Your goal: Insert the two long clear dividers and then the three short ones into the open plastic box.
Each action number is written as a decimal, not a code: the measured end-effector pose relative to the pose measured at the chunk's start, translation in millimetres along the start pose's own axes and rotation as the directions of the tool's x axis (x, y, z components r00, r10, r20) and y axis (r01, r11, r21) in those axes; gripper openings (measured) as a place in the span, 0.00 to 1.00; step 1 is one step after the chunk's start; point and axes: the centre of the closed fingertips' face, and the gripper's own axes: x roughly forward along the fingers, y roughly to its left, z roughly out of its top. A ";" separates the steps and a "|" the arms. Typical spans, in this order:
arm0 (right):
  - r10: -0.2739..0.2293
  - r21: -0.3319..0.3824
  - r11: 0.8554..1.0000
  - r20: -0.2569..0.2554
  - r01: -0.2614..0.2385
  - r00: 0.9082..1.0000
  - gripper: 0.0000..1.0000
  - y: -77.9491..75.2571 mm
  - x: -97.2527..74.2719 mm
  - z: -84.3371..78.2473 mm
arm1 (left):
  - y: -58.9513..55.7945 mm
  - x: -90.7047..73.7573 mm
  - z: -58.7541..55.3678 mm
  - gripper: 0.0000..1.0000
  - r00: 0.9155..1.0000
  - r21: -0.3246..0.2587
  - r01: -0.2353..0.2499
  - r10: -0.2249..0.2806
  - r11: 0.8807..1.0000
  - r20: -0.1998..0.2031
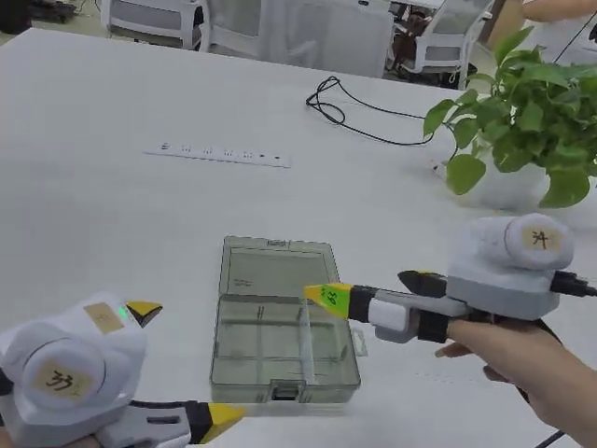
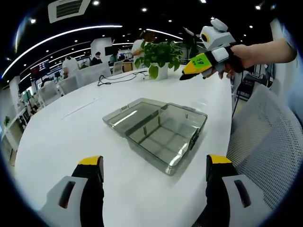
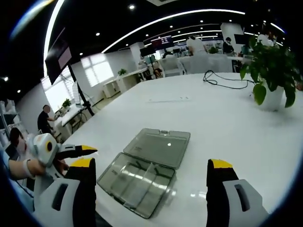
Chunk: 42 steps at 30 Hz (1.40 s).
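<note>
The smoky clear plastic box (image 1: pixel 280 350) lies open on the white table, its lid (image 1: pixel 278 266) folded flat on the far side. Clear dividers stand inside the base; one long strip (image 1: pixel 304 341) runs front to back. My left gripper (image 1: pixel 185 364) is at the near left of the box, open and empty. In its own view the box (image 2: pixel 156 130) lies ahead of the spread tips (image 2: pixel 154 163). My right gripper (image 1: pixel 371 287) hovers over the box's right edge, open with nothing held. Its own view looks down on the box (image 3: pixel 142 177) between wide tips (image 3: pixel 151 164).
A white power strip (image 1: pixel 219 154) lies beyond the box. A black cable (image 1: pixel 364 112) loops at the far middle. A potted plant (image 1: pixel 522 131) stands at the right. Office chairs line the table's far edge.
</note>
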 end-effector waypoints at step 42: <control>-0.017 -0.093 0.995 0.145 0.030 0.989 0.99 -11.6 -45.2 -30.4 | 118.8 -32.0 -88.8 0.59 0.859 -0.182 -0.344 0.229 0.921 -0.458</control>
